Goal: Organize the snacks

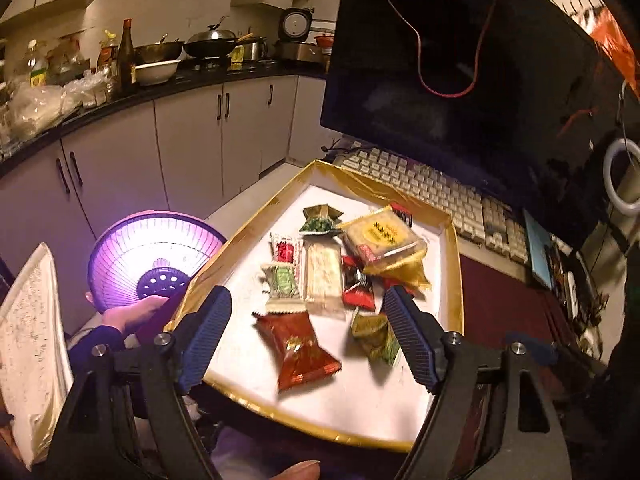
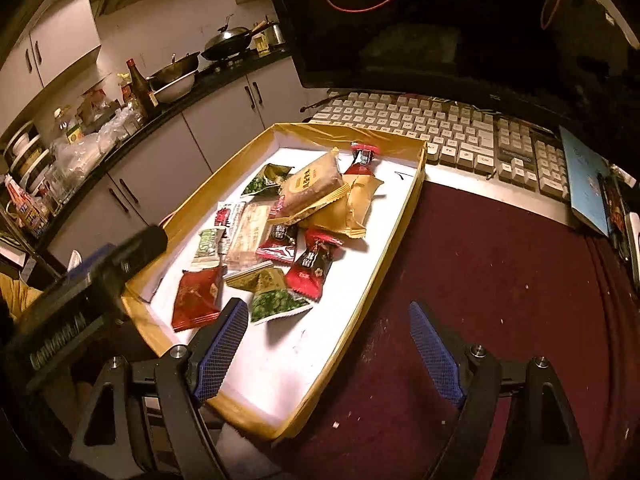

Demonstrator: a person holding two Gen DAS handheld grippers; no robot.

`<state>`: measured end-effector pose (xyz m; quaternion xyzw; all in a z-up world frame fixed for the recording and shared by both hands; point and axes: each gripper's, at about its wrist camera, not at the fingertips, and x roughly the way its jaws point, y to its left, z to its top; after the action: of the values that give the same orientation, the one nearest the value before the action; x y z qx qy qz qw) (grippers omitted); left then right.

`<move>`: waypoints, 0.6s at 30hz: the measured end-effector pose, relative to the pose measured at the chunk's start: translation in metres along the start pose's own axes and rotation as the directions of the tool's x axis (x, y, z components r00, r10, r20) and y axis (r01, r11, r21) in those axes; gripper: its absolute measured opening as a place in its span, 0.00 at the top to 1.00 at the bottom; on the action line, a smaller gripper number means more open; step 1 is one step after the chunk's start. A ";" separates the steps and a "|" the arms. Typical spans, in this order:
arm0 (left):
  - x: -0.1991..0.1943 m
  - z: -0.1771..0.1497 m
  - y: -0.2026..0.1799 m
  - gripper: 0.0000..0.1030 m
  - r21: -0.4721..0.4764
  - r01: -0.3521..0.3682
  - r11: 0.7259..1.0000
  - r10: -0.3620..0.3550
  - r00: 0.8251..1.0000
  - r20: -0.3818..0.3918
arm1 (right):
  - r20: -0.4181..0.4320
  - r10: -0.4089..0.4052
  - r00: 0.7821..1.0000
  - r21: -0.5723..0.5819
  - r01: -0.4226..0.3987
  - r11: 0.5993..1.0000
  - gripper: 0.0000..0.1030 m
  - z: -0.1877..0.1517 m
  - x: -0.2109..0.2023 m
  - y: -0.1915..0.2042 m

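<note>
The left gripper [image 1: 308, 334] hangs with its jaws spread wide and nothing between the pads, above the near end of the tray [image 1: 454, 264]. Under it lies a dark red packet [image 1: 298, 350] near the tray's near edge, and a green-and-gold packet [image 1: 374, 336] lies just beside its right finger. The right gripper [image 2: 330, 350] is likewise released and empty, its left finger over the tray's near right edge and its right finger over the maroon cloth [image 2: 500, 264]. The snacks [image 2: 280, 232] lie heaped in the middle of the white-floored, gold-rimmed tray, with a large yellow packet [image 2: 310, 192] on top towards the far end. A keyboard [image 2: 440, 128] runs along the tray's far edge, under a dark monitor [image 2: 440, 28].
</note>
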<state>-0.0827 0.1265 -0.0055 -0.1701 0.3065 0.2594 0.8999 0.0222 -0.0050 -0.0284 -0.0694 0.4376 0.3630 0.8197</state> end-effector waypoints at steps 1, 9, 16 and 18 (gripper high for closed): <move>-0.002 -0.001 0.000 0.23 0.005 -0.013 1.000 0.013 1.000 0.006 | 0.003 -0.005 1.000 0.000 0.005 1.000 0.19 0.000 -0.002 0.002; -0.009 -0.003 0.005 0.23 0.026 -0.040 0.999 0.039 0.999 0.022 | 0.001 -0.025 1.000 0.000 0.025 1.000 0.19 -0.005 -0.005 0.008; -0.007 -0.005 0.004 0.23 0.068 -0.017 0.998 0.017 1.000 0.000 | -0.002 -0.054 0.999 0.017 0.054 0.998 0.19 -0.002 -0.006 0.007; -0.009 -0.006 0.005 0.23 0.073 0.007 0.997 -0.006 1.000 -0.015 | -0.001 -0.060 0.998 0.020 0.060 0.998 0.19 -0.002 -0.007 0.007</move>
<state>-0.0946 0.1249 -0.0050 -0.1398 0.3219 0.2437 0.9041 0.0136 -0.0044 -0.0229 -0.0741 0.4390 0.3339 0.8309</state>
